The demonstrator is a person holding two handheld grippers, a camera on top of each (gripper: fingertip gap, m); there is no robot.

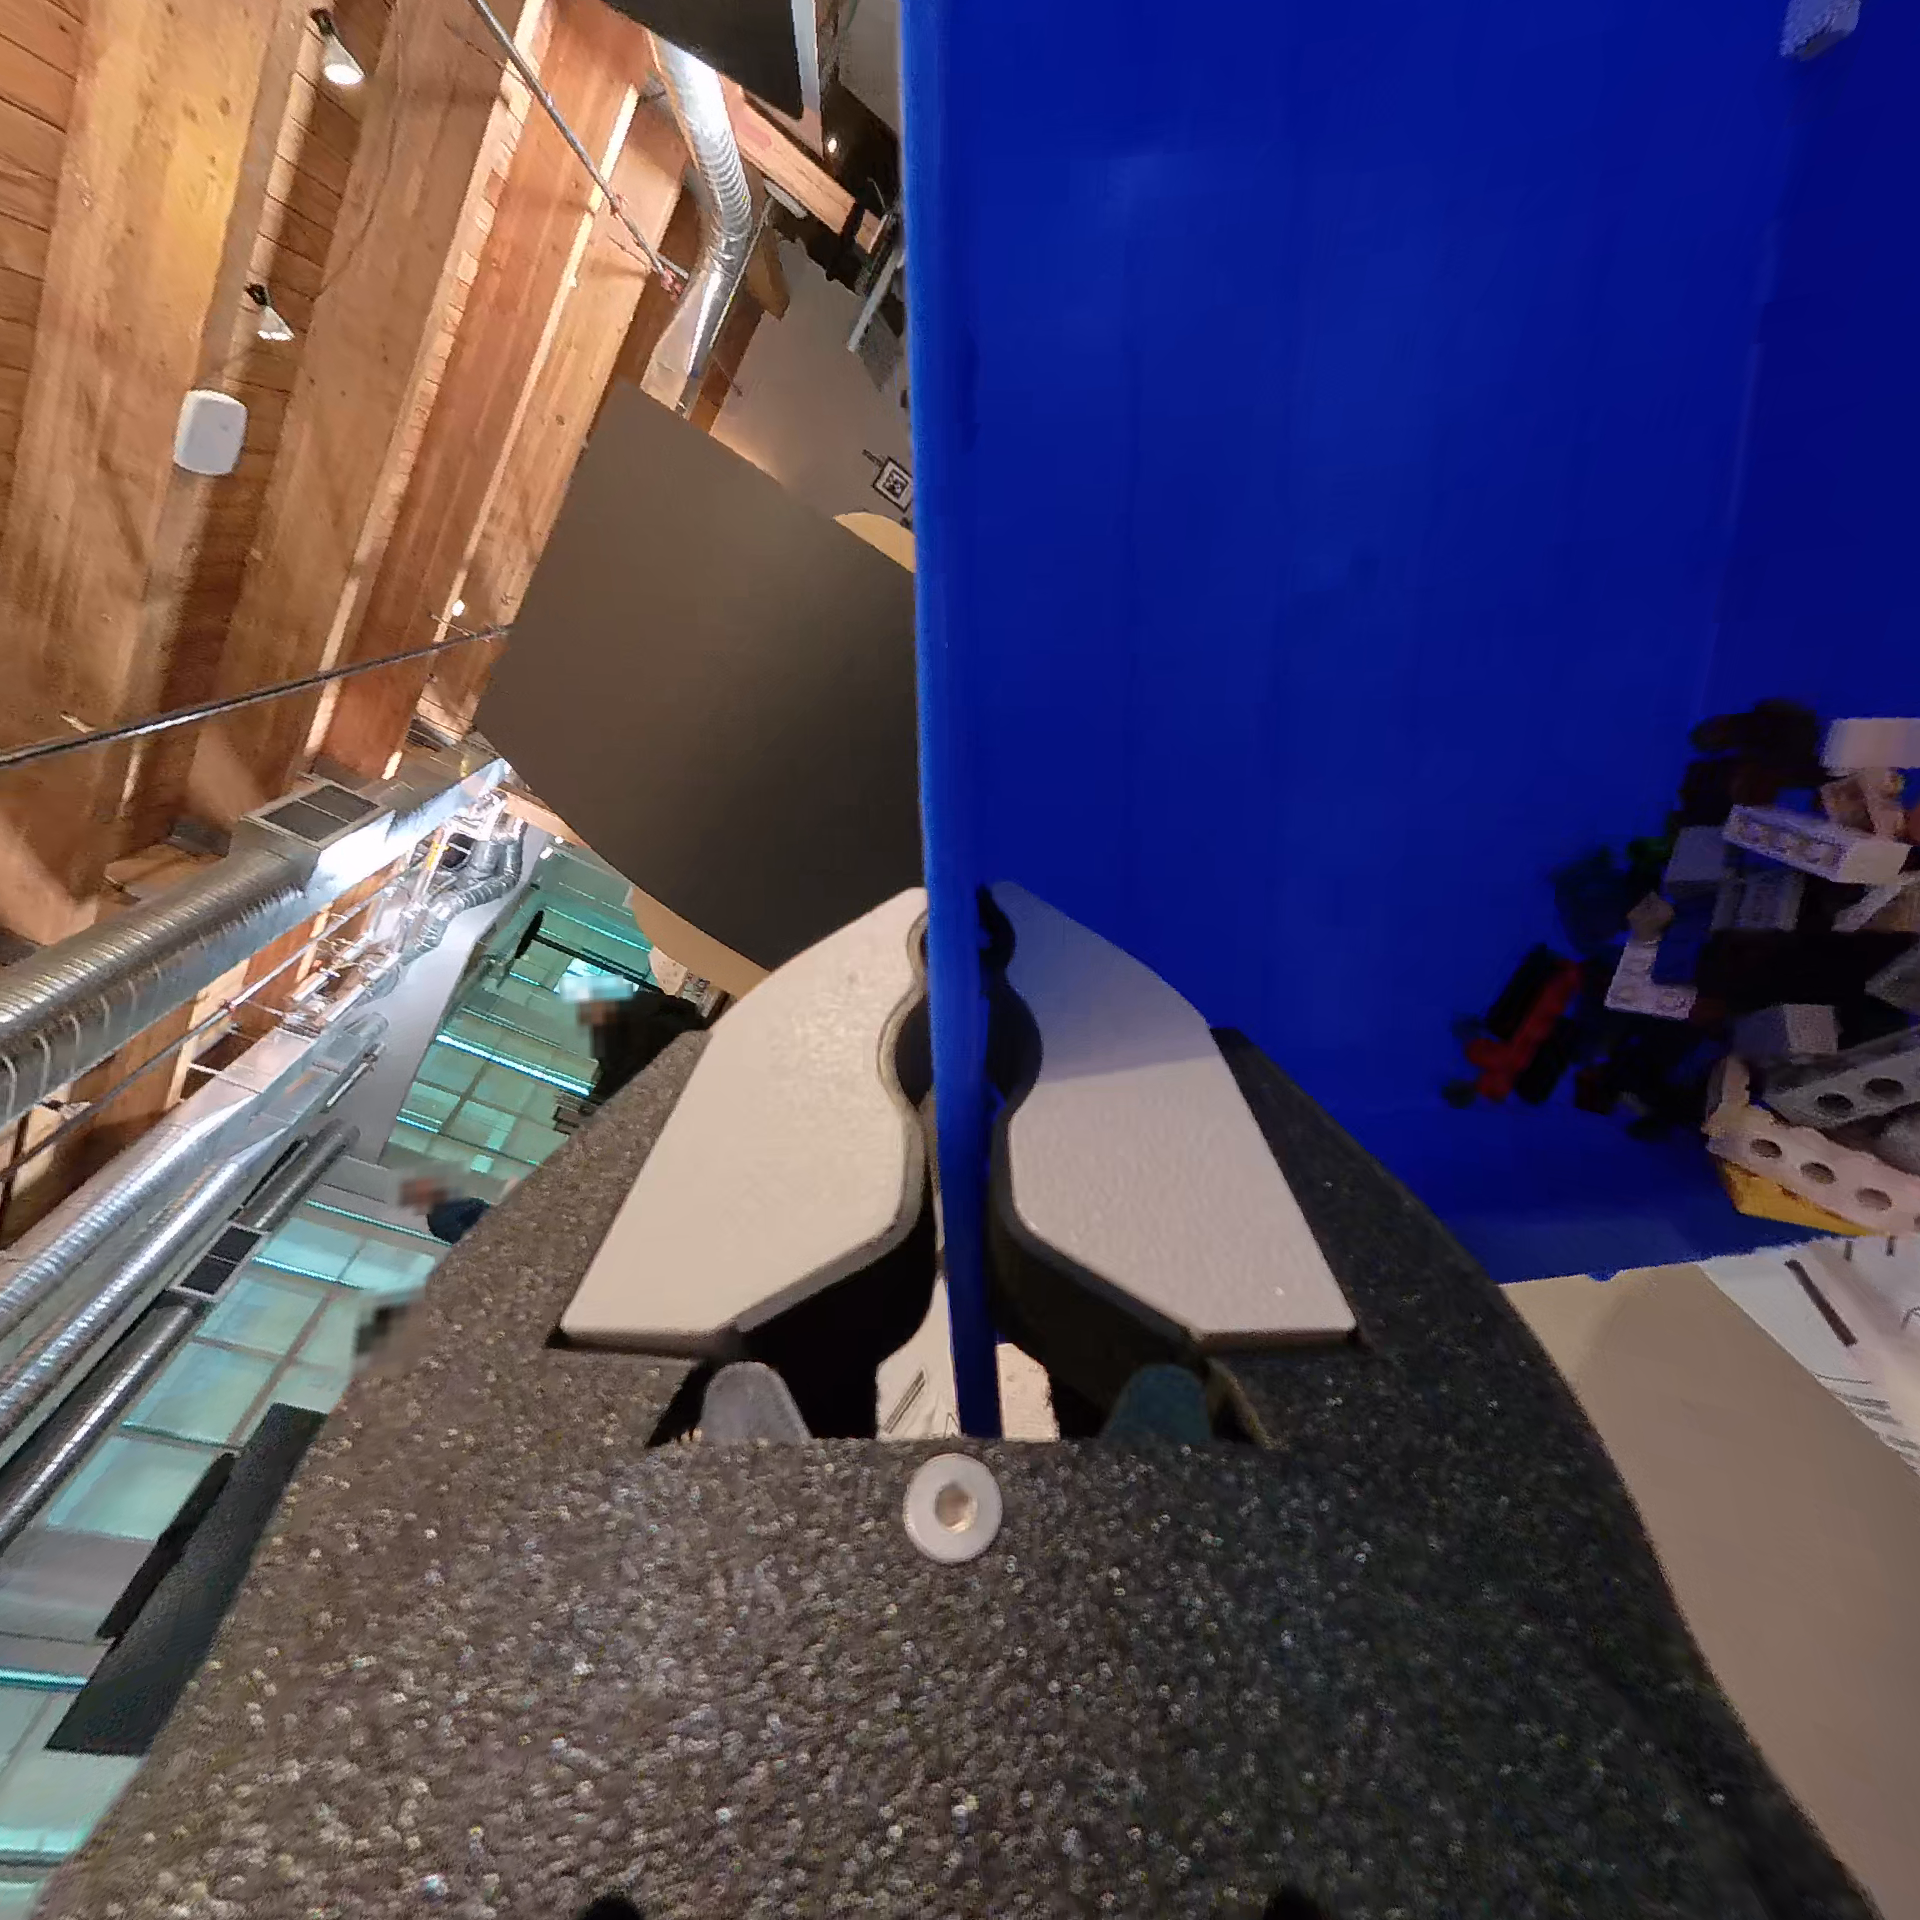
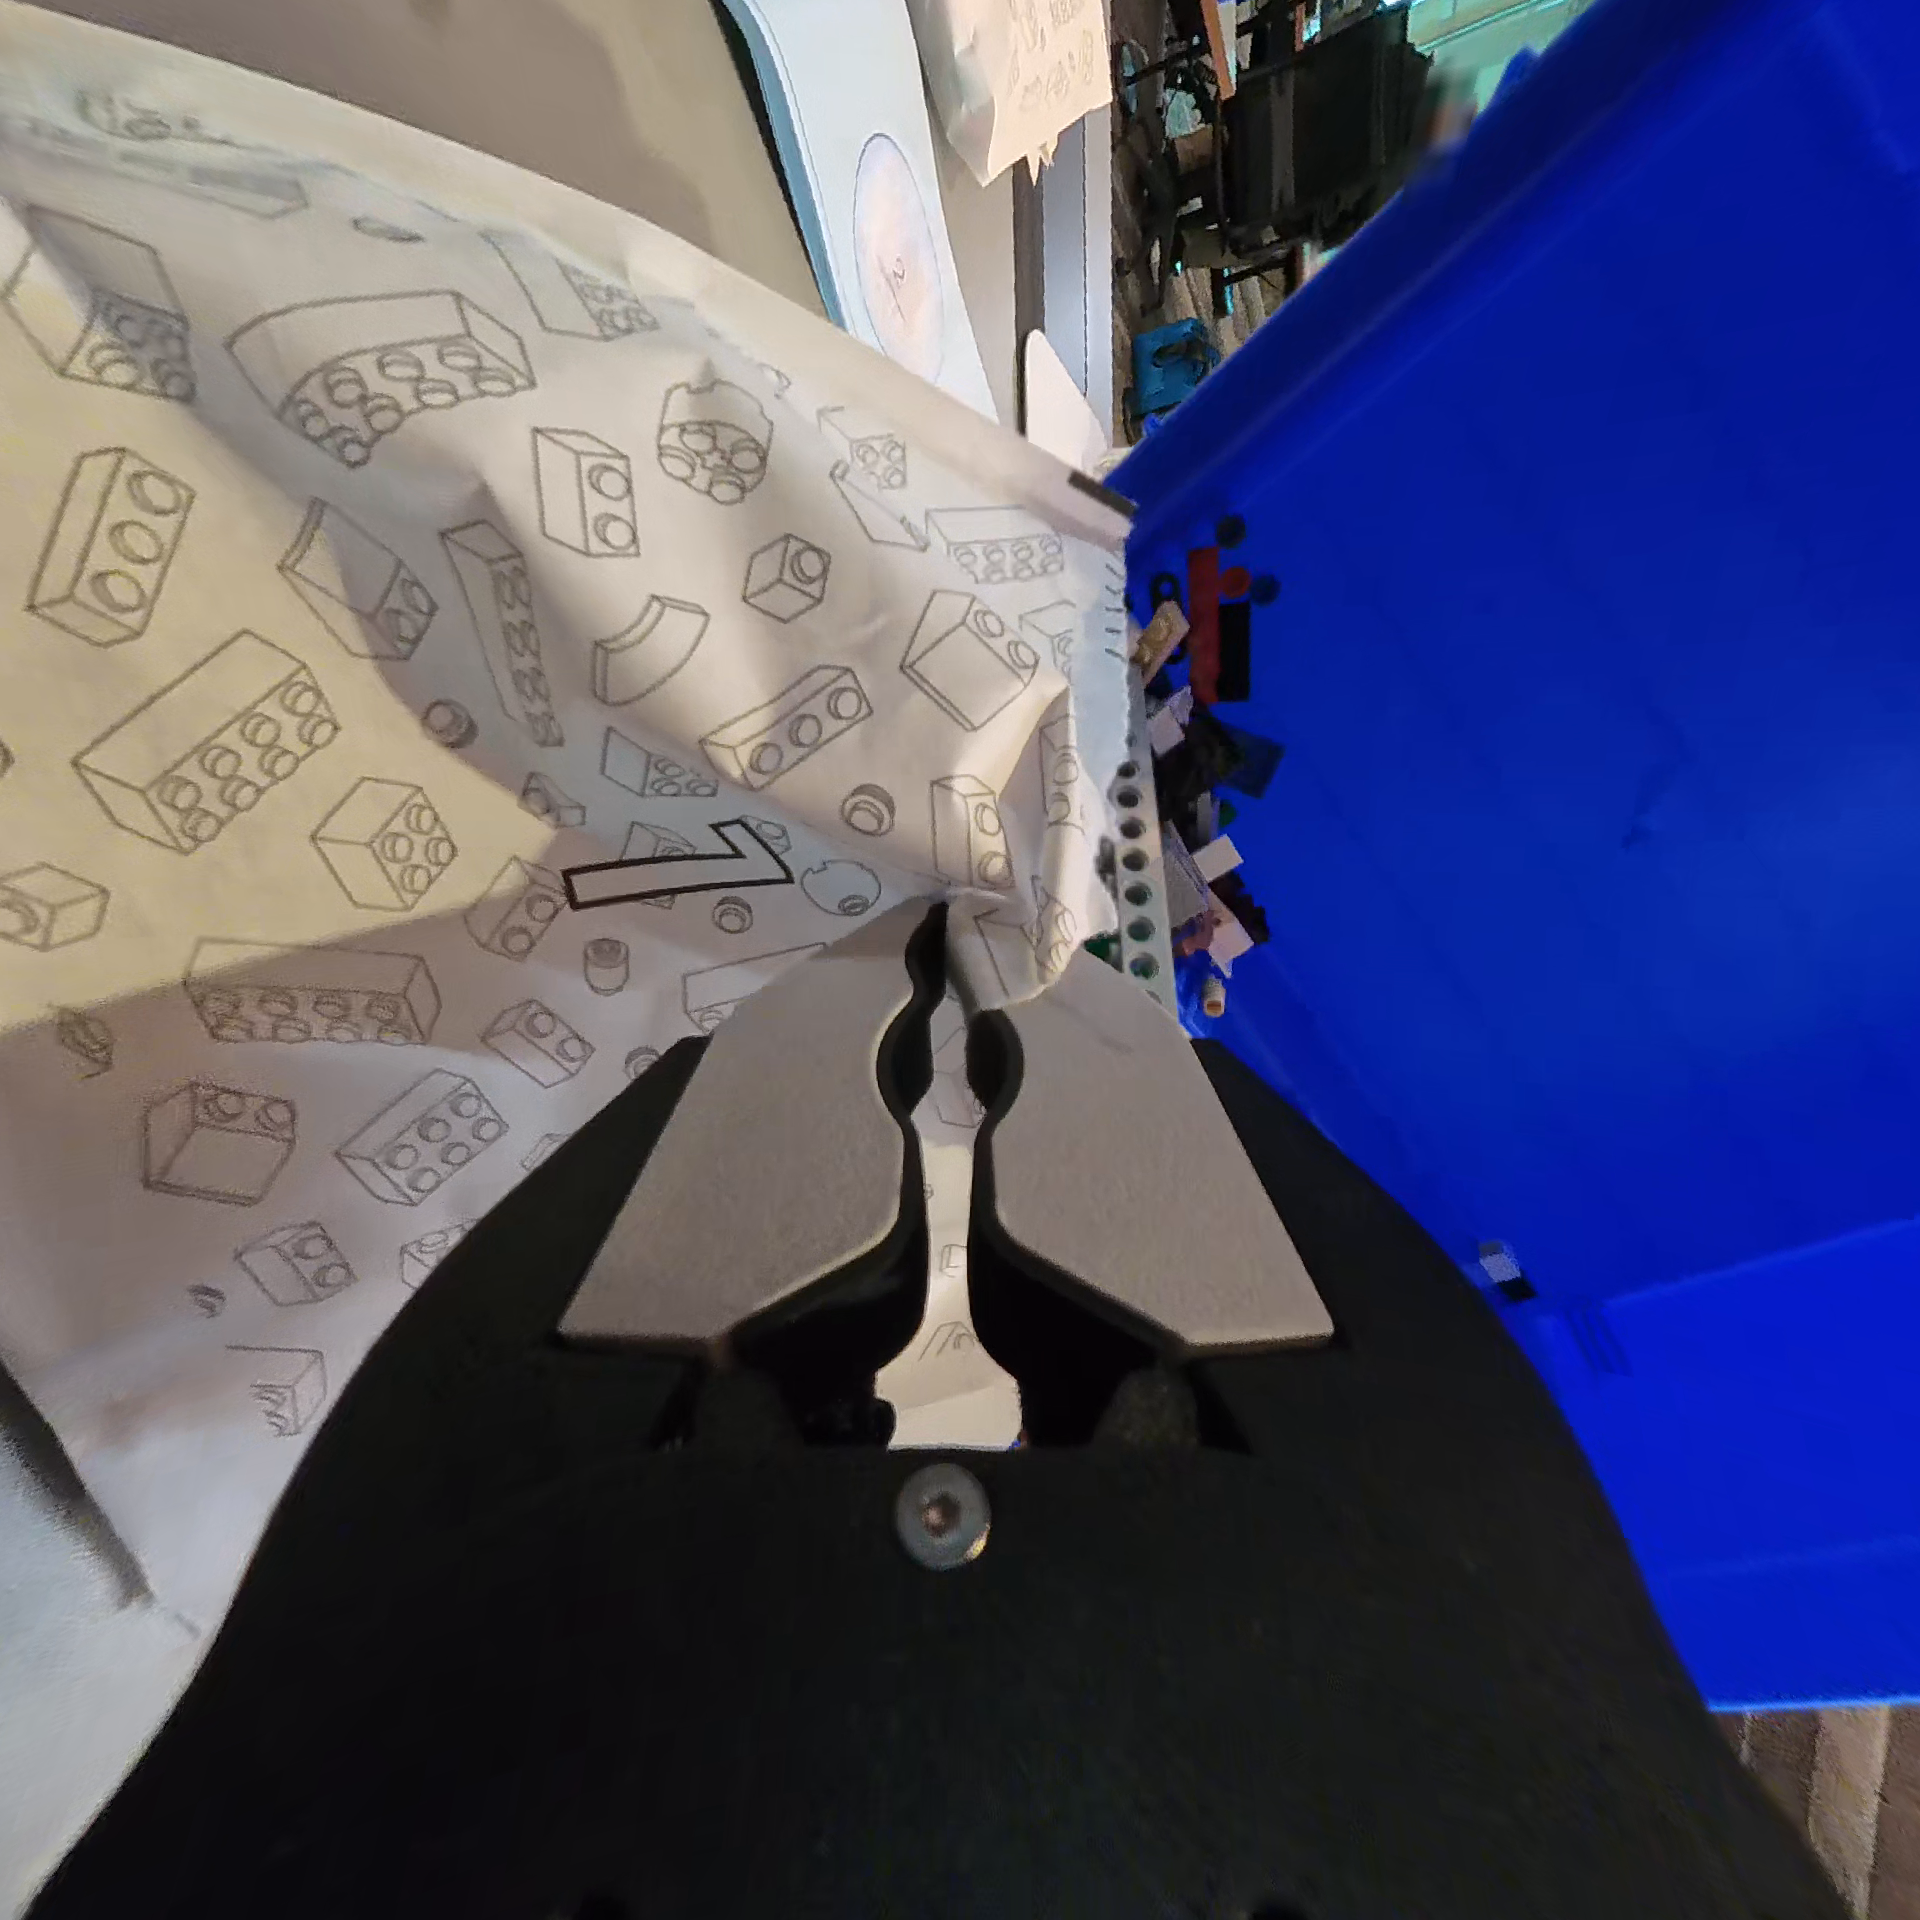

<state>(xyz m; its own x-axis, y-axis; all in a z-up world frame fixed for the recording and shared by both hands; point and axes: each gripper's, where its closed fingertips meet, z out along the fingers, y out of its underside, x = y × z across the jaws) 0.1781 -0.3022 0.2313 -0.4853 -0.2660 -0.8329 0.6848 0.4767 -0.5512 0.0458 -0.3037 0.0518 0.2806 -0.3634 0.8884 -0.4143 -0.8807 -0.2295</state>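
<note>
Paper bag [image 2: 520, 623] printed with brick outlines hangs pinched at its edge in the clenched right gripper [image 2: 948, 925], its mouth at the rim of the blue plastic bin [image 2: 1558, 831], where loose toy bricks [image 2: 1205, 790] lie heaped. The left gripper [image 1: 961, 914] is clamped on the bin's wall [image 1: 951, 623], both pads against it. Handling this well likely means a firm hold on the wall and the bag's mouth kept inside the rim.

Warm wooden ceiling beams [image 1: 312, 312] fill the upper left of the left wrist view, crossed by silver ventilation ducts [image 1: 717, 197] and small spotlights [image 1: 341, 64], with teal-lit glass windows [image 1: 312, 1299] at lower left.
</note>
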